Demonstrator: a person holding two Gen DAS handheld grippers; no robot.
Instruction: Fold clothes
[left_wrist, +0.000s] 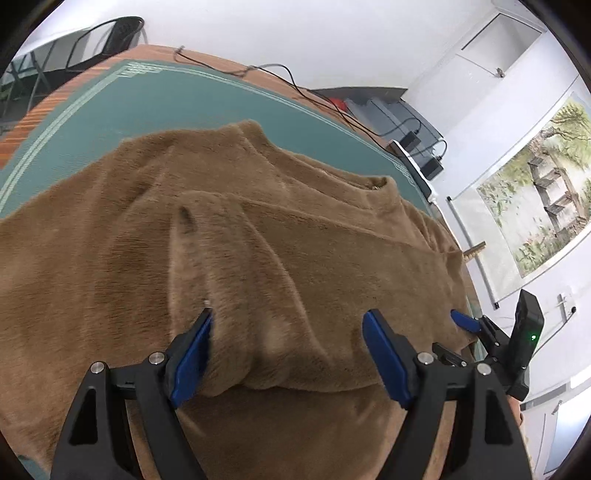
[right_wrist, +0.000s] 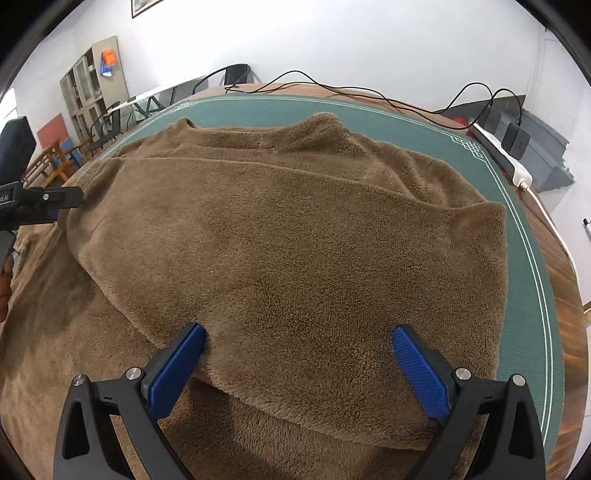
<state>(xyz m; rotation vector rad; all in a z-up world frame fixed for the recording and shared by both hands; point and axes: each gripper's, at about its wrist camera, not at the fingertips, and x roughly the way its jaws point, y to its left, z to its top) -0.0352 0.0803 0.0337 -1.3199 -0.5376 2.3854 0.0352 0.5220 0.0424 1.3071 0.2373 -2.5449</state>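
Observation:
A brown fleece sweater (left_wrist: 229, 229) lies spread on the green mat (left_wrist: 155, 99), with one part folded over the body. In the right wrist view the sweater (right_wrist: 295, 240) fills the middle, its folded edge near the fingers. My left gripper (left_wrist: 288, 350) is open, its blue pads either side of a raised fold of fabric. My right gripper (right_wrist: 299, 365) is open over the folded edge. The right gripper also shows at the sweater's right edge in the left wrist view (left_wrist: 476, 328). The left gripper shows at the left edge in the right wrist view (right_wrist: 55, 203).
The mat lies on a wooden table (right_wrist: 569, 295). Black cables (right_wrist: 332, 88) run along the far edge. A white power strip (right_wrist: 506, 158) with black adapters lies at the right. Chairs (right_wrist: 236, 74) and a cabinet (right_wrist: 88, 85) stand beyond.

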